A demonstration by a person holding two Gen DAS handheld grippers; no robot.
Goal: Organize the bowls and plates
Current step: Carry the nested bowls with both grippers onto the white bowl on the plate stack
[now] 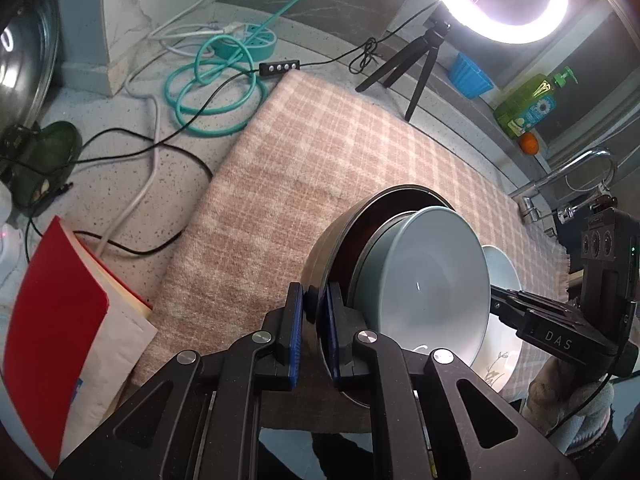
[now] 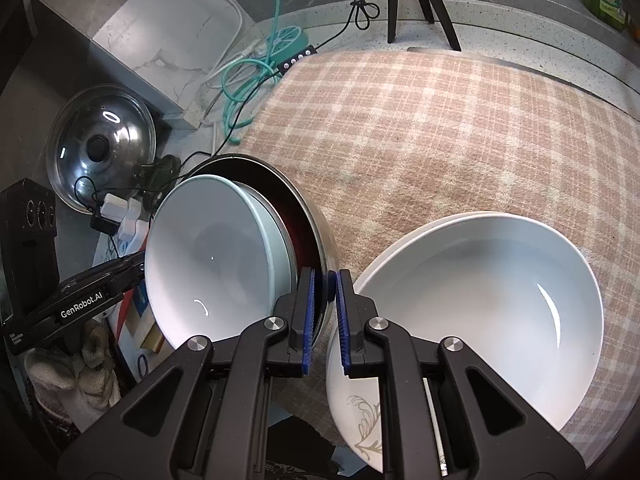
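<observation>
left gripper (image 1: 318, 312): jaws pressed together on the rim of the dark metal pan (image 1: 340, 248); rim is seen pinched between the blue pads (image 1: 296, 320).
right gripper (image 2: 325, 304): jaws likewise pinched on the same pan's rim (image 2: 320, 240), on the opposite side; pan is carried two-handed.
pan attitude: tilted, as both views show; it looks raised off the plaid cloth (image 1: 320, 140), though a touch at its low edge cannot be ruled out.
pan load: pale blue-grey bowl (image 1: 424, 272) is nested inside, with a second rim of the same colour under it; loose, nothing clamps it.
white dishes: white bowl (image 2: 480, 300) sits on the cloth just beside the right gripper, on a plate with a leaf pattern (image 2: 368, 424); rim close to the right jaw.
step judged: stack is being shifted as one unit toward its place.
doing it well: both pinches to be kept firm, hands moved together; pan levelled before travel so the bowls are not slid out.
risk: thin rim may slip in the pads; the white bowl may be clipped by the right jaw.
clearance: cables (image 1: 216, 92) and red book (image 1: 56, 320) to be kept clear of.
</observation>
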